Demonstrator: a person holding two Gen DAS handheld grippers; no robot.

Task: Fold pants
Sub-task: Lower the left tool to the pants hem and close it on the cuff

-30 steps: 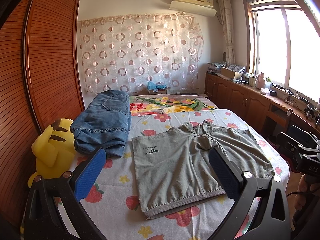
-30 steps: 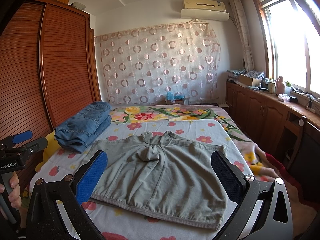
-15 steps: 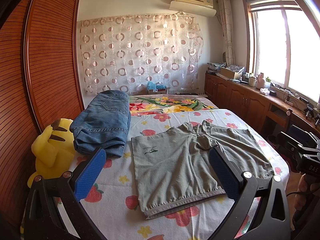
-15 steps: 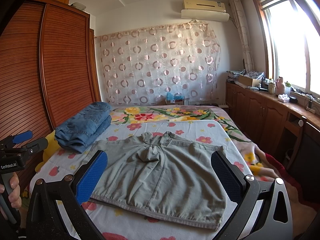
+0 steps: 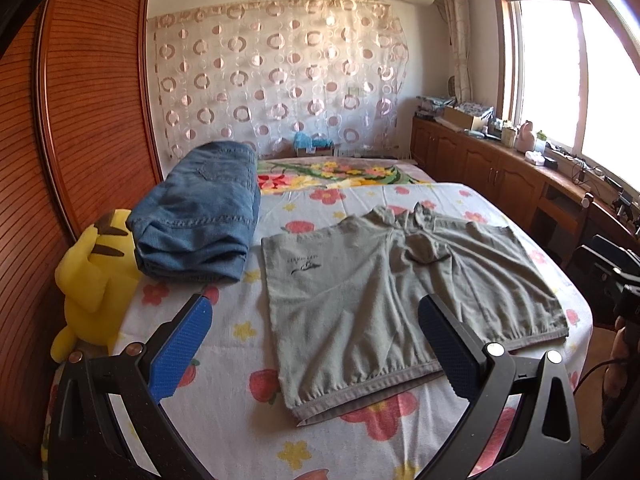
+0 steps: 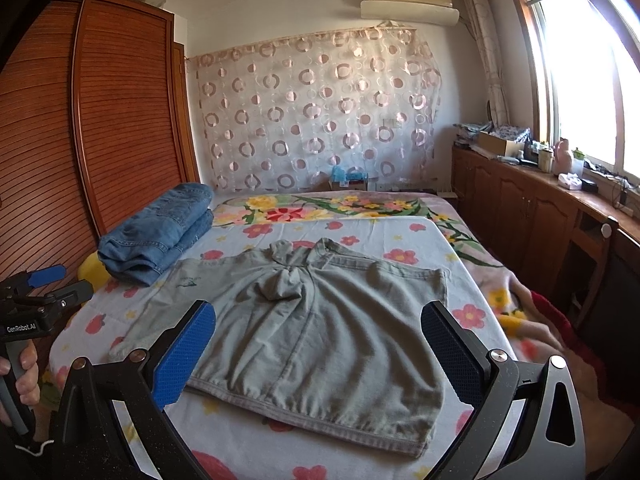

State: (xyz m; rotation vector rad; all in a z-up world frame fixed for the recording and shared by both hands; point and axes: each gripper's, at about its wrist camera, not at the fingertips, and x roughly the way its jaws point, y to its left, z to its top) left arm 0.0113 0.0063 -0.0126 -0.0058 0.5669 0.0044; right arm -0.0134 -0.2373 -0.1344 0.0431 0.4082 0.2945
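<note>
Grey-green shorts (image 5: 384,300) lie spread flat on the flowered bed sheet (image 5: 224,420), waistband toward the far side, hems toward me. They also show in the right wrist view (image 6: 320,328). My left gripper (image 5: 316,340) is open and empty, held above the near left part of the bed, short of the shorts' left hem. My right gripper (image 6: 320,344) is open and empty, held above the shorts' near hem. The left gripper also shows at the left edge of the right wrist view (image 6: 36,304), and the right one at the right edge of the left wrist view (image 5: 612,276).
Folded blue jeans (image 5: 200,216) lie on the bed's far left, beside a yellow plush toy (image 5: 92,276). A wooden wardrobe (image 5: 60,140) stands left of the bed. Wooden cabinets (image 6: 540,208) with clutter run along the window on the right. A circle-patterned curtain (image 6: 316,116) hangs behind.
</note>
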